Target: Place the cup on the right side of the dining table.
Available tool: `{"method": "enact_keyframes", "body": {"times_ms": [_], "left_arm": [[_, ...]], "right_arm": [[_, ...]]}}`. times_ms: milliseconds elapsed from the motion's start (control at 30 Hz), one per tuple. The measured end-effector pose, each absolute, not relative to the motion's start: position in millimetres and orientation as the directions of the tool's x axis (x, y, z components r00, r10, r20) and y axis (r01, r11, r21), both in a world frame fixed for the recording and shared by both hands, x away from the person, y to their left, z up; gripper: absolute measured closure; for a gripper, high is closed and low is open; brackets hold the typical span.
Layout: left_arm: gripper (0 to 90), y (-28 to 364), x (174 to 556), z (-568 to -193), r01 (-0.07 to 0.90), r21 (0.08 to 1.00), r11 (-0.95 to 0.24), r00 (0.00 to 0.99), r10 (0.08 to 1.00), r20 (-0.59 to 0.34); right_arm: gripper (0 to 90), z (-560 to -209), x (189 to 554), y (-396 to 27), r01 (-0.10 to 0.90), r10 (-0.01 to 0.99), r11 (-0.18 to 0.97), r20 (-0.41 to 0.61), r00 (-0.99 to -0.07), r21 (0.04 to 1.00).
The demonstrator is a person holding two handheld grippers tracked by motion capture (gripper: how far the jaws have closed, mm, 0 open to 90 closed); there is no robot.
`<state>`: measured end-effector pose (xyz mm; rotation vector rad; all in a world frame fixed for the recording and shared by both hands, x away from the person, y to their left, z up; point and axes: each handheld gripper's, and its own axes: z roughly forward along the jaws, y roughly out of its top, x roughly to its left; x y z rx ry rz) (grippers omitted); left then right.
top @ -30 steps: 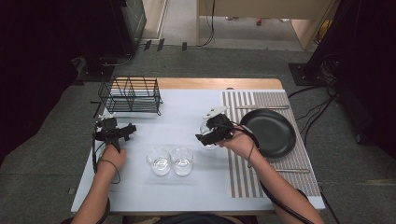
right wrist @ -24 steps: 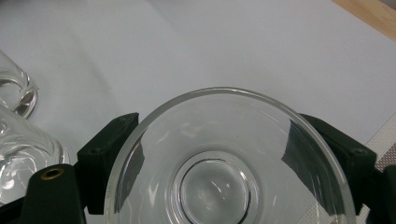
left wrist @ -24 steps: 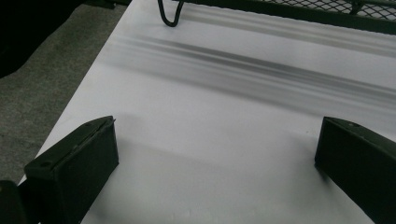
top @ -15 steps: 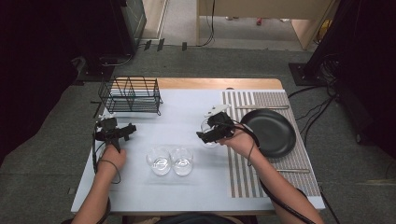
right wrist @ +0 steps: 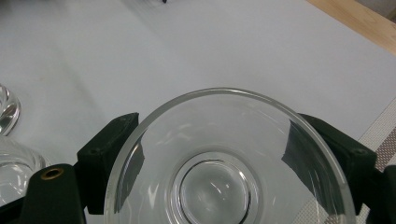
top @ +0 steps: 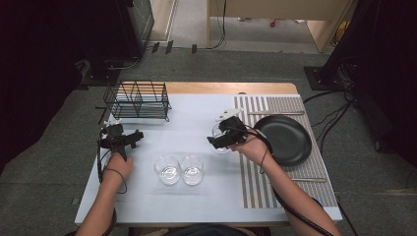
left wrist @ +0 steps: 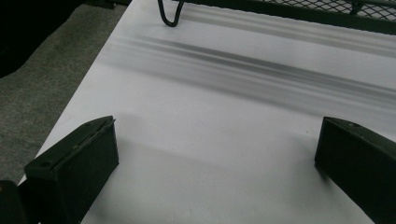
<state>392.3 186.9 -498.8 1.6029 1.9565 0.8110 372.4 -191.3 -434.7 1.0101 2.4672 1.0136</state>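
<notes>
A clear glass bowl runs off the right gripper view's bottom edge. The wire rack (only its base and one foot visible) is cropped at the left gripper view's top edge.

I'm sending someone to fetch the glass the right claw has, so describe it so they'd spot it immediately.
Start at the black plate on the striped mat. Just off its left edge, the right claw grips a clear glass. The other two glasses stand together, untouched, nearer the person.
</notes>
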Motion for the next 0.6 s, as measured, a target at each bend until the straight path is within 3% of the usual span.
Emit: {"method": "enact_keyframes", "body": {"times_ms": [600], "left_arm": [[0.0,187.1,392.1,-498.7,0.696,0.705,0.138,-0.197,0.980,0.003]], "right_arm": [[18.6,-435.5,378.5,-191.9,0.501,0.715,0.489,0.001,-0.699,0.714]]}}
